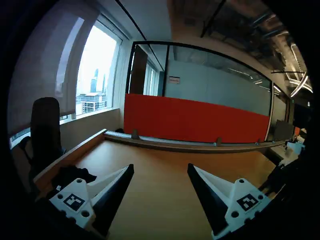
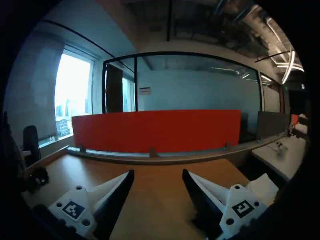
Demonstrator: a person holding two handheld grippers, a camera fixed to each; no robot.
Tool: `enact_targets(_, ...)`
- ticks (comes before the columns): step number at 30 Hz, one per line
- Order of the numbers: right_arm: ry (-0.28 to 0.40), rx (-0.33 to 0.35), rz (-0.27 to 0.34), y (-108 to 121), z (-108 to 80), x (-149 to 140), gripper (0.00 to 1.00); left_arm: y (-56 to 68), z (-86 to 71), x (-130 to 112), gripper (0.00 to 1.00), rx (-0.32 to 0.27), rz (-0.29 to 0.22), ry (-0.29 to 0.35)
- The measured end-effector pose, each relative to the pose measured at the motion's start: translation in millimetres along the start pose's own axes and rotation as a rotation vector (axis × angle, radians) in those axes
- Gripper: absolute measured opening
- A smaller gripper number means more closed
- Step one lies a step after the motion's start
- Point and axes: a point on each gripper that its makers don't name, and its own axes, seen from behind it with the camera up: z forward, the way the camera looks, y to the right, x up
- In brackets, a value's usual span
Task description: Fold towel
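Note:
In the left gripper view my left gripper [image 1: 160,168] is open above a bare wooden desk [image 1: 168,176], nothing between its white and black fingers [image 1: 114,188]. In the right gripper view my right gripper [image 2: 158,174] is likewise open over the same desk [image 2: 160,180], with nothing held. A white crumpled cloth-like thing [image 2: 262,186] lies at the desk's right edge behind the right finger; whether it is the towel I cannot tell.
A red partition [image 1: 192,120] with a rail runs along the desk's far edge. A dark bundle [image 1: 72,174] lies at the desk's left corner near a black chair [image 1: 46,128]. A window is at left. Another desk [image 2: 280,156] stands to the right.

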Motion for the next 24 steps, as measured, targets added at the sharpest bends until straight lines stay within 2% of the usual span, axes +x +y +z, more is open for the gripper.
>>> enact_targets(12, 0.008, 0.0, -0.003, -14.8, 0.7, 5.4, 0.93, -3.5, 4.5, 6.2, 1.0, -0.001, -0.017, 0.039)
enact_targets(24, 0.018, 0.005, -0.023, -28.2, -2.2, -5.3, 0.94, -2.3, 13.9, -16.7, 1.0, -0.025, -0.03, 0.072)
